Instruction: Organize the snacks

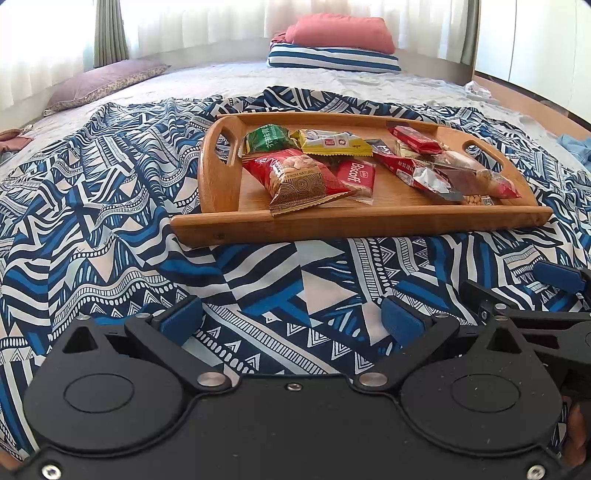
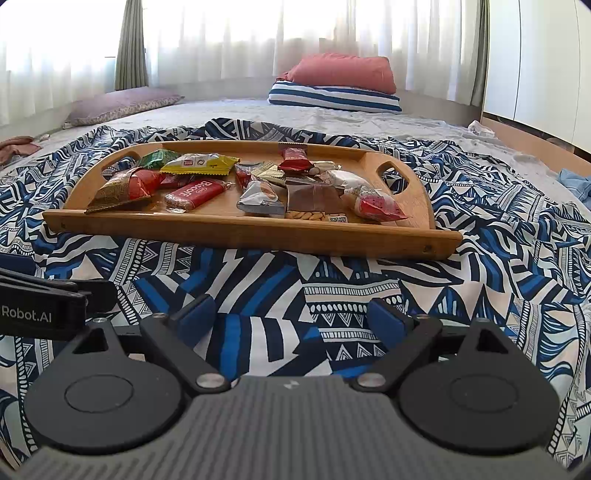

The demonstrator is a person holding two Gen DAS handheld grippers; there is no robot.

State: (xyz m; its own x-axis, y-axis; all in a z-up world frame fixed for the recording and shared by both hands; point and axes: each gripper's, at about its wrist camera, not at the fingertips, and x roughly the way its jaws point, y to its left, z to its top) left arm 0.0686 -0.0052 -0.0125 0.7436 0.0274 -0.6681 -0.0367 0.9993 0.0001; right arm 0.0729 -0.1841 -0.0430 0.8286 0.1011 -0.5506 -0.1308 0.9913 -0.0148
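A wooden tray with cut-out handles at both ends sits on a blue-and-white patterned bedspread, filling the middle of the left wrist view and sitting slightly left of centre in the right wrist view. All the snacks lie inside it.

In the left wrist view, a red and gold peanut bag is nearest the camera at the tray's left part, with a red Biscoff packet just to its right. Behind them sit a green packet and a yellow wafer packet. To the right is an overlapping pile: a red bar at the back, a brown-wrapped piece, and a clear bag with a red end at the right edge of the heap.

The left gripper occupies the bottom of its own frame, its blue-padded fingers spread wide with only bedspread between them; it hangs short of the tray. The right gripper sits likewise at the bottom of its frame, fingers apart and gripping nothing, also short of the tray's near rim.

In the upper part of both frames, a coral pillow rests on a navy-striped pillow, and a mauve pillow lies at upper left before sheer curtains.
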